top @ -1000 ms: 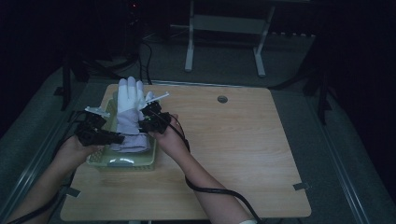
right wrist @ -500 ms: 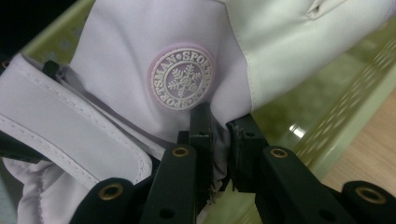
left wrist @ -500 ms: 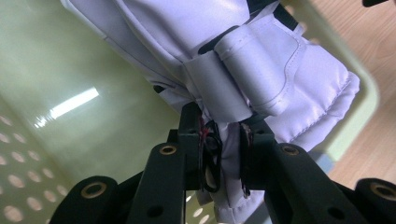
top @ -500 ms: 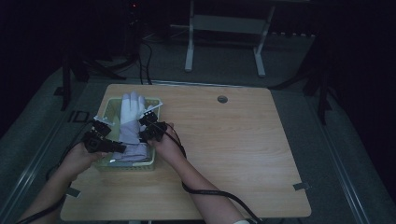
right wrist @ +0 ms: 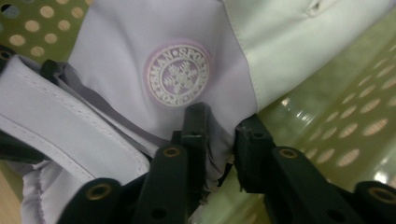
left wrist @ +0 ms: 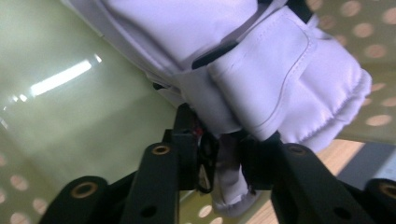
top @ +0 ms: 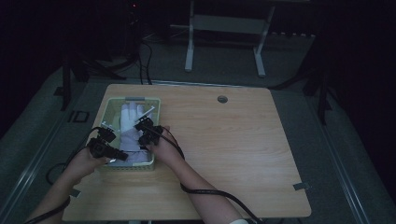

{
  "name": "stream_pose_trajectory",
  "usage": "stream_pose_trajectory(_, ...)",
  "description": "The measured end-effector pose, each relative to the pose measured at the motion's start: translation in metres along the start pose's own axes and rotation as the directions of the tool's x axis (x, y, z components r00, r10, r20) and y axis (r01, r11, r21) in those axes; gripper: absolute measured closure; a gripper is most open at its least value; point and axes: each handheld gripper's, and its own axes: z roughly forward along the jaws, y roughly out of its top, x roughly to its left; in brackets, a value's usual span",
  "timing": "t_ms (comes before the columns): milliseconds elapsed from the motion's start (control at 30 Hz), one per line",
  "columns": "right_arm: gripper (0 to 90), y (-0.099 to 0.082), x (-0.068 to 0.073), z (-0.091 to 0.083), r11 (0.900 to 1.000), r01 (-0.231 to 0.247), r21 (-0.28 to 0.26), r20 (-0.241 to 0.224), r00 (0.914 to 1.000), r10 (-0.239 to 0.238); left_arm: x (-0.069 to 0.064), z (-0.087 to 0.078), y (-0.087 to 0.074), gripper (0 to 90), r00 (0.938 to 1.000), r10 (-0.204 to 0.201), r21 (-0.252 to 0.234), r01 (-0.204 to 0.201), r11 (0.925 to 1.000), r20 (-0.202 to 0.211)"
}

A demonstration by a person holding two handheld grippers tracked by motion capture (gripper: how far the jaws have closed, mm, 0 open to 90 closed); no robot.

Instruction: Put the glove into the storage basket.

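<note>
The room is dark; a wooden desk (top: 224, 154) fills the centre of the high view, with metal stand legs on the floor behind it at the top of the frame. A cable grommet (top: 222, 99) sits in the desk's upper middle.

At the left of the desk stands a pale green perforated basket (top: 108, 106). Its sole content is a white padded glove (top: 130, 122), lying lengthwise in the basket with its finger end toward the upper rim and its cuff toward the lower rim. A round embroidered badge (right wrist: 177, 74) marks the glove's back.

Handling judgement: the glove is light, soft and limp, and it will fold and sag when lifted from one point. The smooth outer fabric may slip, so the stitched cuff edge and its strap flap (left wrist: 275, 74) offer the firmest hold.

The left gripper (top: 122, 157) is at the lower left of the basket. Its jaws have just been opening; a fold of cuff fabric lies between the fingers (left wrist: 187, 140), gripped loosely at most. The right gripper (top: 141, 125) is just right of the glove. Its jaws have likewise just been opening, with a fabric fold between them, and the fingers (right wrist: 196, 126) are slightly parted.
</note>
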Motion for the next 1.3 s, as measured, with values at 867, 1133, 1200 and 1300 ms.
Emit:
stream_pose_trajectory(867,14.8,-0.006,-0.021,-0.058,0.9713,0.121,-0.205,-0.039,0.9906,-0.131,-0.037,-0.028,-0.003,1.9,0.9936,0.015,-0.399,-0.059,0.9149,-0.112)
stream_pose_trajectory(1133,14.6,-0.014,-0.032,-0.072,0.9641,0.13,-0.231,-0.021,0.9901,-0.139,-0.056,-0.025,0.003,2.0,0.9926,0.067,-0.433,-0.104,0.8953,-0.101)
stream_pose_trajectory(1200,14.6,-0.017,-0.037,-0.075,0.9632,0.126,-0.237,-0.016,0.9908,-0.134,-0.061,-0.023,0.004,2.0,0.992,0.071,-0.44,-0.11,0.8913,-0.104)
stream_pose_trajectory(1300,14.6,-0.022,-0.043,-0.078,0.9633,0.122,-0.239,-0.008,0.9918,-0.127,-0.069,-0.019,0.007,2.0,0.9916,0.086,-0.446,-0.12,0.8868,-0.097)
